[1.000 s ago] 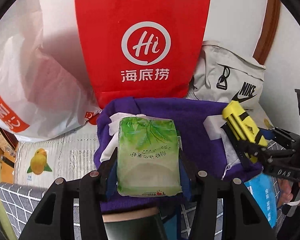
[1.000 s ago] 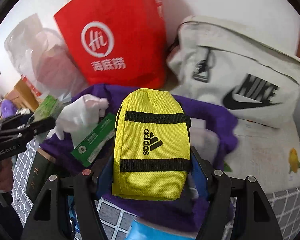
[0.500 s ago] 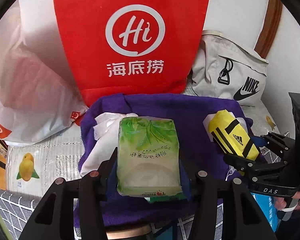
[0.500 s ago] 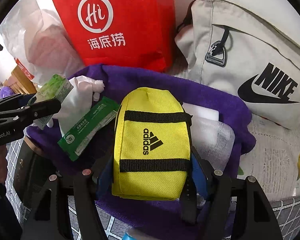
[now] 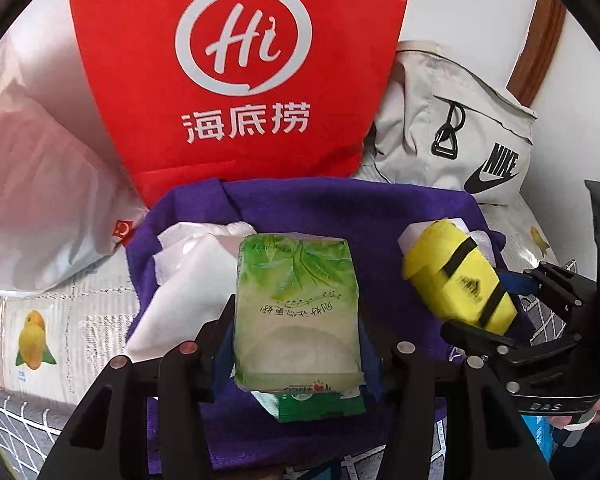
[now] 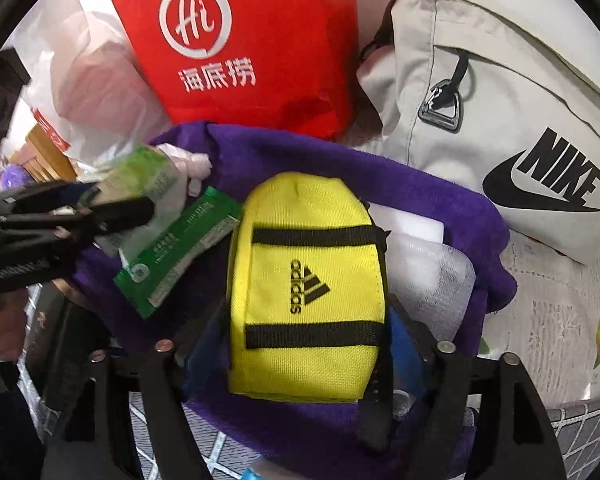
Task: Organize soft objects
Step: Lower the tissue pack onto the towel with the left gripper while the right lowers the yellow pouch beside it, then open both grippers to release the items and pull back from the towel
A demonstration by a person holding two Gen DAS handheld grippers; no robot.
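A red Haidilao paper bag (image 5: 236,72) stands upright at the back against the white wall, the biggest thing in both views. To its right a cream Nike bag (image 6: 512,128) slumps against the same wall, its black swoosh and metal clip facing forward. To the left of the red bag lies a crumpled white plastic bag (image 5: 40,208) with something pink showing through it. In front of all three a purple towel (image 5: 340,216) is spread over a white sheet printed with lemons (image 5: 32,336); a grey grid-patterned cloth (image 6: 580,428) shows at the lower edges.

The right gripper (image 6: 306,344) has its jaws pinching a yellow Adidas pouch (image 6: 308,280) with two black straps, held over the right part of the towel, just above a white foam block (image 6: 412,224) and a clear plastic-wrapped pack (image 6: 436,280). The left gripper (image 5: 296,344) has its jaws pinching a green tissue pack (image 5: 296,304) by its sides, held over the middle of the towel. Beside that pack, to its left, a white glove (image 5: 184,280) lies crumpled on the towel. Under the tissue pack's near end a dark green sachet (image 6: 180,252) lies flat on the towel, between the two grippers in the right wrist view.
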